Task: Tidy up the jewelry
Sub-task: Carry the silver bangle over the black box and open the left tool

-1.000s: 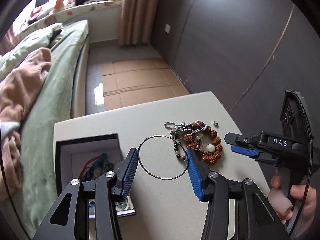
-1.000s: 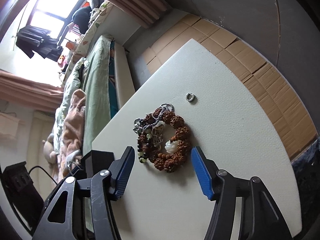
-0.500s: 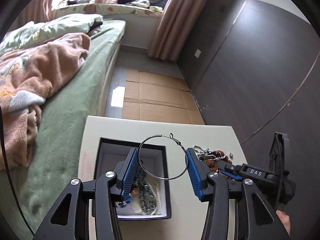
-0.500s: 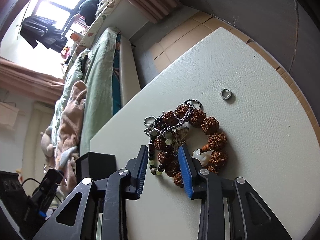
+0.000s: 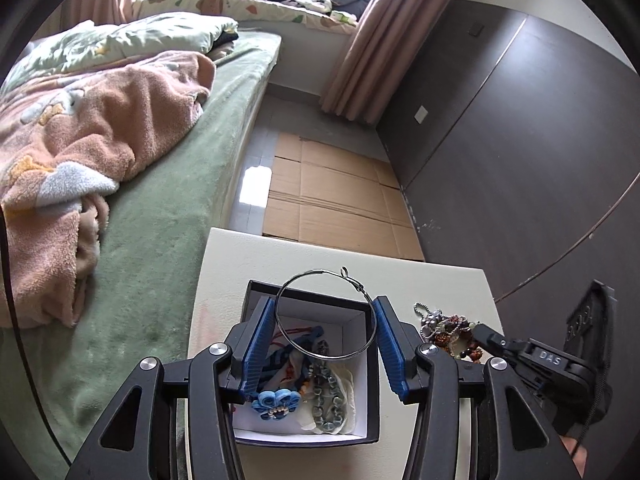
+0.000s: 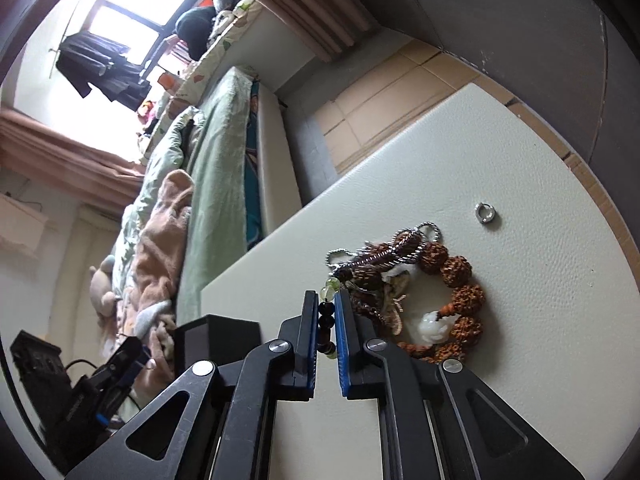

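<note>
My left gripper [image 5: 325, 312] is shut on a thin silver hoop [image 5: 362, 291] and holds it above an open black jewelry box [image 5: 310, 301] that holds several pieces, with a blue flower piece [image 5: 276, 402] among them. My right gripper [image 6: 326, 300] is shut on a strand of dark and green beads [image 6: 326, 320] at the left edge of the jewelry pile on the white table [image 6: 520, 152]. A brown seed-bead bracelet [image 6: 456, 272] with a white charm [image 6: 430, 326] and a silver chain [image 6: 424, 230] lie in that pile. The pile [image 5: 444, 326] also shows in the left wrist view.
A small silver ring [image 6: 485, 213] lies alone on the table beyond the pile. A bed with green cover [image 5: 160, 208] and pink blanket [image 5: 92, 120] borders the table's left side. Cardboard [image 5: 332, 196] covers the floor; a dark wall [image 5: 520, 160] stands to the right.
My left gripper lifted the silver hoop off the table and carried it left over the box. My right gripper moved in on the pile and shut on the bead strand.
</note>
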